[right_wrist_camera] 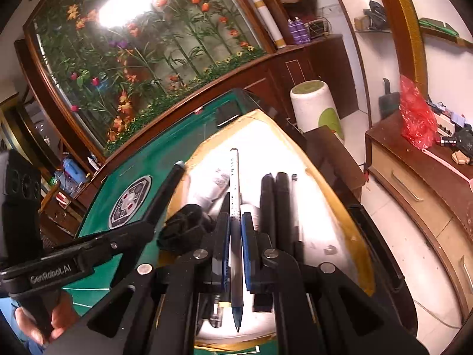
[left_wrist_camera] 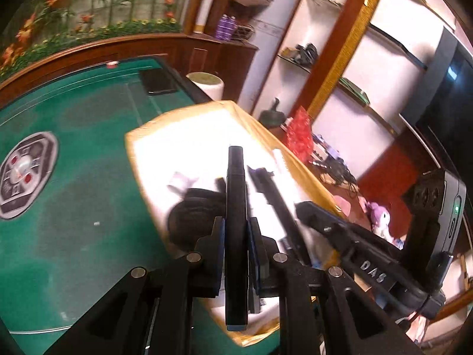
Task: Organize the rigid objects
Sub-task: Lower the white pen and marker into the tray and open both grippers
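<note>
My left gripper (left_wrist_camera: 236,230) is shut on a thick black marker (left_wrist_camera: 235,195) that points forward above a shallow white box with a tan taped rim (left_wrist_camera: 130,145) on the green table. My right gripper (right_wrist_camera: 235,227) is shut on a slim white-and-grey pen (right_wrist_camera: 235,189), tip toward the camera, over the same box (right_wrist_camera: 351,230). Several black pens (right_wrist_camera: 276,204) lie side by side in the box to the right of the pen. A black bundle (left_wrist_camera: 189,216) lies in the box left of the marker. The right gripper's body (left_wrist_camera: 363,248) shows at right in the left wrist view.
The green mahjong table (left_wrist_camera: 74,177) has a central control panel (left_wrist_camera: 25,171) and a dark tray (left_wrist_camera: 158,81) at its far edge. A white stool (right_wrist_camera: 316,103) stands beyond the table. A wooden cabinet (right_wrist_camera: 414,171) with a red bag (right_wrist_camera: 416,118) stands at right.
</note>
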`<state>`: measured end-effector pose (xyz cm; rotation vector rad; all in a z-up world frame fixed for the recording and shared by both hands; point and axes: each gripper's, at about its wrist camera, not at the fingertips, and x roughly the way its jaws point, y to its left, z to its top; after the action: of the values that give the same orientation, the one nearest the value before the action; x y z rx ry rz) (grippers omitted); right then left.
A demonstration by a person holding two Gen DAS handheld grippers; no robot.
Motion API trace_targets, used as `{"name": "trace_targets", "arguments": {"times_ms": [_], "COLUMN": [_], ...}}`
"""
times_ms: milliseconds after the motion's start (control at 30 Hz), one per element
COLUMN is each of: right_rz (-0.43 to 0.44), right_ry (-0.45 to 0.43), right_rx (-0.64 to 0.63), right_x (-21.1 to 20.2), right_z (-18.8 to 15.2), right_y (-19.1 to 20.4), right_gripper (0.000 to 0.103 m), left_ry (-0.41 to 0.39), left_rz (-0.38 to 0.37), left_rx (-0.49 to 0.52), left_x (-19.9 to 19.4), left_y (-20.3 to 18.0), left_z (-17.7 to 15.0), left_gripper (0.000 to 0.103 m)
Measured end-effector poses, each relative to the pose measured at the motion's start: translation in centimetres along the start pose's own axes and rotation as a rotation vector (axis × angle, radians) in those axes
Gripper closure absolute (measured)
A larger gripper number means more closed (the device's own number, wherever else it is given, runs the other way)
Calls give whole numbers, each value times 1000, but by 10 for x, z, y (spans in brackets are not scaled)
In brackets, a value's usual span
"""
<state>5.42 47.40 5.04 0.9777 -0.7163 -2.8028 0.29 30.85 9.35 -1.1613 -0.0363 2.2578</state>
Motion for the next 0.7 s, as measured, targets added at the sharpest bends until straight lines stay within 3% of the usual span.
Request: {"name": "trace_targets", "arguments": {"times_ms": [333,700], "right_rz": [-23,-77], "right_ry": [20,45], "right_rx": [-2,-39], "right_x": [13,26], "right_z": [-2,-2], "right_y": [-8,0], "right_gripper": [96,96], "left_ry": [62,67], "left_rz": [14,24], "left_rx": [17,31], "left_x": [37,44], "left_y": [-19,-17], "left_z": [-3,-8], "left_gripper": [88,88]}}
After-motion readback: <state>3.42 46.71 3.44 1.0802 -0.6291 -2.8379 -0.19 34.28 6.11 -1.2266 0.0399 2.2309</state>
